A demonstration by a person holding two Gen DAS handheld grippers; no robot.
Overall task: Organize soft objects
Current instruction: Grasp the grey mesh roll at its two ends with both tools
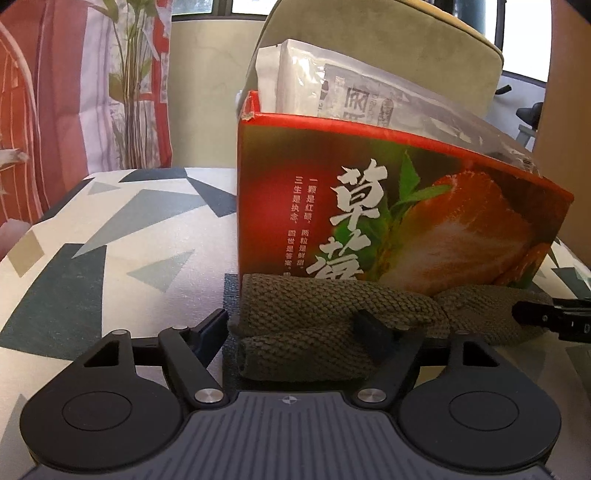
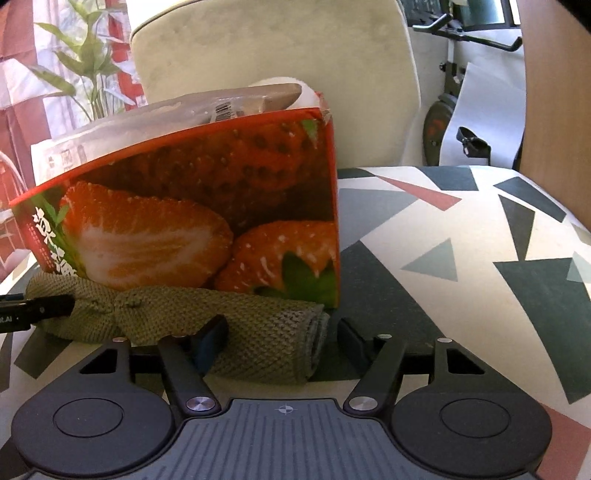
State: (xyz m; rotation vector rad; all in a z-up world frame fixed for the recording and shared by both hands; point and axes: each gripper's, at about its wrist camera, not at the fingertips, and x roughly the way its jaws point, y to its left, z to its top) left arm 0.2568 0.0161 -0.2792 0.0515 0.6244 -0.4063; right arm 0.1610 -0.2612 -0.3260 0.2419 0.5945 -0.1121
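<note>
Behind the rolled green cloth (image 1: 325, 325) strawberry box (image 1: 388, 206), both grippers' fingers (image 2: 212, 334) straddling cloth, unclenched.

A home, likely a living or dining room. A surface (image 2: 461, 229) wears a cloth of grey, white and pink triangles; a beige padded chair (image 2: 266, 48) stands behind it, with a potted plant (image 1: 129, 74), red-and-white curtains (image 1: 55, 92) and an exercise bike (image 2: 461, 33).

Olive-green knitted cloth (image 1: 332, 317) — red strawberry-printed box (image 1: 399, 206) — white cover (image 1: 110, 240) patterned with grey triangles.
</note>
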